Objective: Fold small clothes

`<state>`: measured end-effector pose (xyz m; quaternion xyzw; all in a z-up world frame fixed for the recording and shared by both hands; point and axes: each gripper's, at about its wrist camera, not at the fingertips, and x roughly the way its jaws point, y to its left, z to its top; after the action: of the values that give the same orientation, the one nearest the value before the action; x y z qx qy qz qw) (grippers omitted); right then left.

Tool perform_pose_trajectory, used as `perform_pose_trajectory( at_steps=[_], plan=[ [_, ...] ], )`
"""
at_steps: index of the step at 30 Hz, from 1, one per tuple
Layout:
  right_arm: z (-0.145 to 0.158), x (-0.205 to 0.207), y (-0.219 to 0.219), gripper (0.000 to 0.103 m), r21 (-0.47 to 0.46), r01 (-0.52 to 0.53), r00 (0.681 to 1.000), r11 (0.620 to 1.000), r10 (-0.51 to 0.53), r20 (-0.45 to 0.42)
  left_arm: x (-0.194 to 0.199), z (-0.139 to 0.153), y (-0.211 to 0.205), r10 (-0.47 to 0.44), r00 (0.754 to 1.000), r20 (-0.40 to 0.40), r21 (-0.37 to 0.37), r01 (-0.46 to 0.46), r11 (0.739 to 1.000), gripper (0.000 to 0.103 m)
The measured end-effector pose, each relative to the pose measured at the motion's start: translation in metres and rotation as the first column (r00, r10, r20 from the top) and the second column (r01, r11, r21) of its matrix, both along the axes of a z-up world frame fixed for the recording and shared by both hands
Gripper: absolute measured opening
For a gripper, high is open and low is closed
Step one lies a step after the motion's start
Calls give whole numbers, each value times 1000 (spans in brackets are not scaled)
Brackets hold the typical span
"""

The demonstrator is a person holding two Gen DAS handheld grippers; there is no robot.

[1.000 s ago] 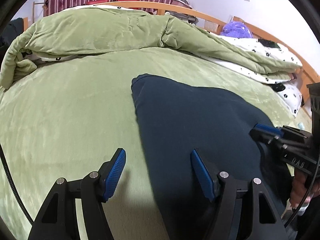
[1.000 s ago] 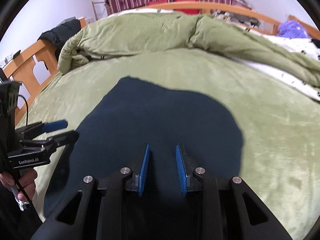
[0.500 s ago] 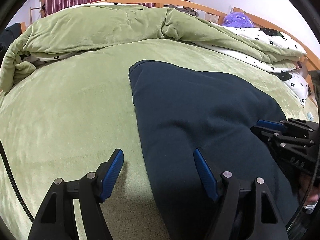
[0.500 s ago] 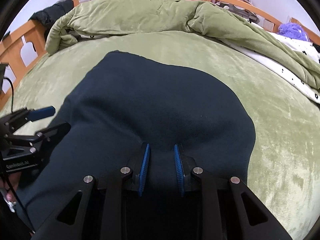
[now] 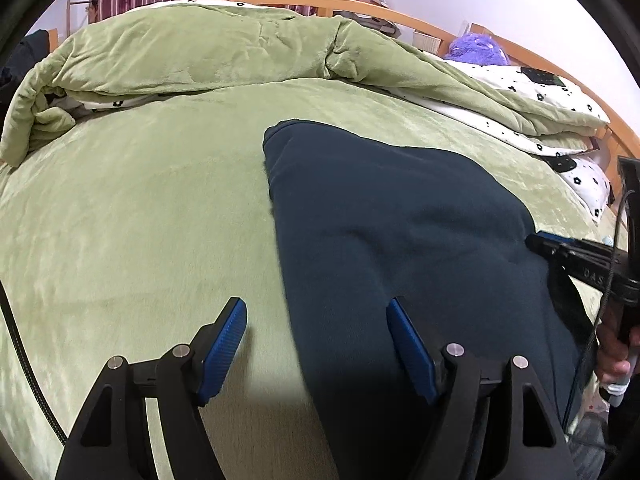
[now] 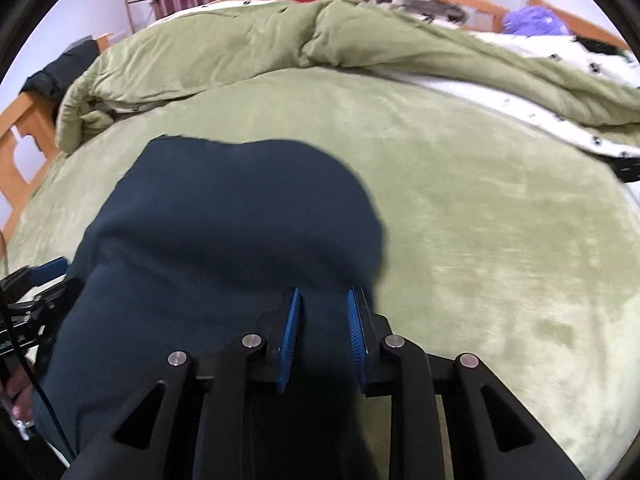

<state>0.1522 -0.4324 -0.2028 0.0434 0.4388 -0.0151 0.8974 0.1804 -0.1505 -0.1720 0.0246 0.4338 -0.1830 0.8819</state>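
On the bed (image 5: 140, 220), navy garment (image 5: 400, 220) has slid nearer as right gripper (image 6: 322, 312), jaws pinching its near edge, drags it; left gripper (image 5: 316, 332) jaws spread, straddling left edge, fold unstarted.

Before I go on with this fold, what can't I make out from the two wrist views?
- Left wrist view: the near end of the dark blue garment runs off the bottom edge, behind the left tool.
- Right wrist view: motion blur smears the picture; whether the right tool pinches the cloth cannot be told.
- Garment type: folds hide it.
- Both views: the purple thing on the bed is too small to name.
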Motion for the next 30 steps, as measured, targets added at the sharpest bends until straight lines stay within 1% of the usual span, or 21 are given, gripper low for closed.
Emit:
perform_pose_trajectory(
  at_steps=[1,2,4,5,10,12,13,15,16,17,18,20,24,27,29,30],
  plan=[
    [1,-6,-2,24,-21,22,1000,1000,-21,3,-5,1,2,-10,1000,0,1,10,1000,72],
    [1,-10,-5,25,-19,29,1000,999,-29,2,-9,3,3,-19,1000,1,6,19,1000,72],
    [3,-22,-10,26,13,38,999,999,-38,1,-20,6,7,-32,999,6,17,32,999,72],
    [6,-30,-14,28,24,47,999,999,-47,2,-24,9,10,-34,999,5,15,34,999,72],
    [22,-60,-20,30,68,83,996,994,-84,14,-44,20,21,-21,999,-24,-5,20,1000,70],
    [34,-75,-14,35,63,83,996,995,-85,29,-53,27,23,-8,1000,-28,-6,8,1000,70],
    [39,-79,-11,37,58,82,996,995,-85,39,-59,33,24,-3,1000,-28,-17,3,1000,70],
    [54,-92,-3,44,46,82,995,996,-85,60,-69,44,26,7,1000,-21,-22,-8,1000,70],
    [63,-99,2,45,41,84,994,996,-87,73,-75,51,26,17,1000,-10,-22,-17,1000,70],
    [72,-105,7,49,35,87,993,996,-89,82,-81,60,27,31,1000,1,-18,-31,999,70],
    [83,-113,13,52,24,89,992,996,-91,91,-84,65,27,37,999,6,-16,-37,999,70],
    [97,-125,20,60,18,83,991,996,-84,102,-94,81,28,57,998,20,-7,-57,998,71],
    [124,-149,35,60,2,91,990,996,-91,105,-115,111,34,99,994,51,7,-100,995,74],
    [140,-167,42,63,-6,97,988,995,-96,119,-133,136,40,125,987,104,30,-129,991,79],
    [150,-180,46,79,-9,106,985,994,-104,137,-142,146,43,130,984,121,43,-136,990,83],
    [156,-188,48,85,-7,110,982,994,-108,152,-147,152,45,127,984,126,47,-134,990,83]
  ],
)
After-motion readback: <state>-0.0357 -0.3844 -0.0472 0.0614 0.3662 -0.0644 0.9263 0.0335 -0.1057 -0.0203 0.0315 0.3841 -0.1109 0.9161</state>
